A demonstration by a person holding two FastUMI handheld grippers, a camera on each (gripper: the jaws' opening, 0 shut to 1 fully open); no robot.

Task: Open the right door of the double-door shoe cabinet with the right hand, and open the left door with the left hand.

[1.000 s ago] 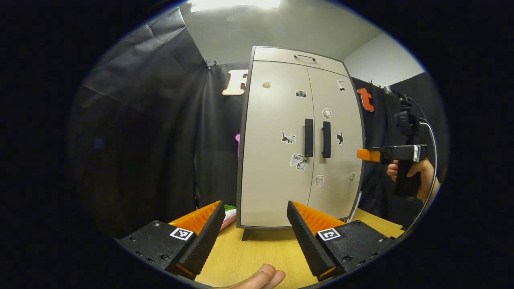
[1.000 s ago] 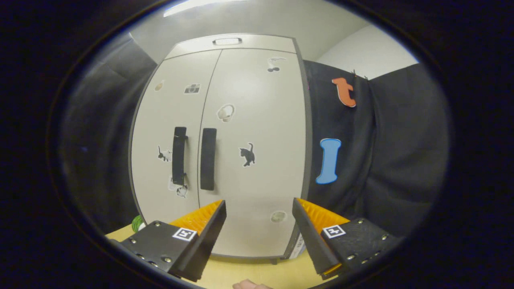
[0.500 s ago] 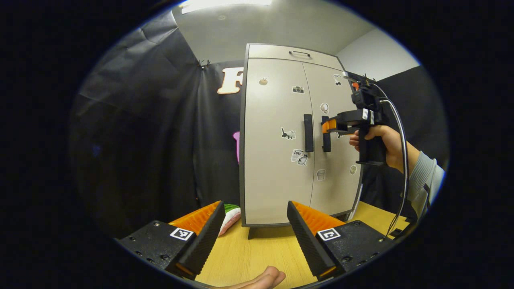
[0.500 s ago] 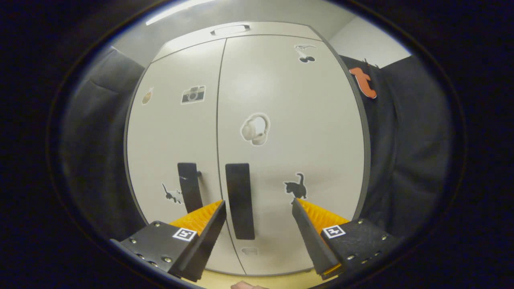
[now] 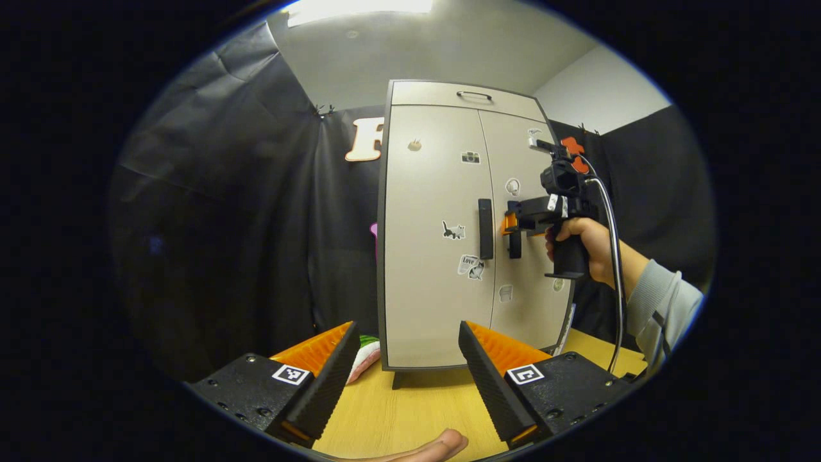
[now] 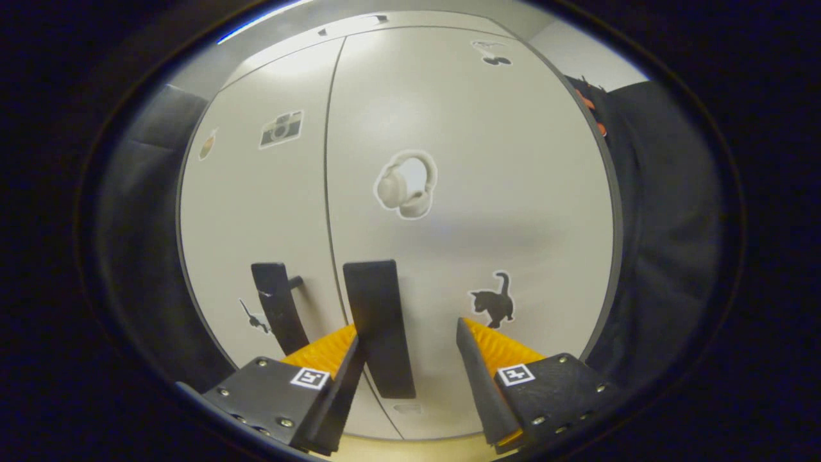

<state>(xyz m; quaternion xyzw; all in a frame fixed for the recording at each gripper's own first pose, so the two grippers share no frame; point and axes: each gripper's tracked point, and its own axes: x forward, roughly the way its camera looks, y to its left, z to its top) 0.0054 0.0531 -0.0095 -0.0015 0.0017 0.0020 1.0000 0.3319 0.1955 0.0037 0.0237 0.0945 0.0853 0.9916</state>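
Black cloth [image 5: 256, 212] drapes the booth walls behind a yellow wooden table [image 5: 410, 410]. Above, a pale grey ceiling holds a bright light [image 5: 359, 8]. A white wall [image 5: 596, 96] shows at the right.

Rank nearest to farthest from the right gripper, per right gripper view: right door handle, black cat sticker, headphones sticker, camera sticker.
From the right gripper, jaws open:
1. right door handle: between the fingers, against the left one.
2. black cat sticker: just above the right finger.
3. headphones sticker: higher, mid right door.
4. camera sticker: upper left door.
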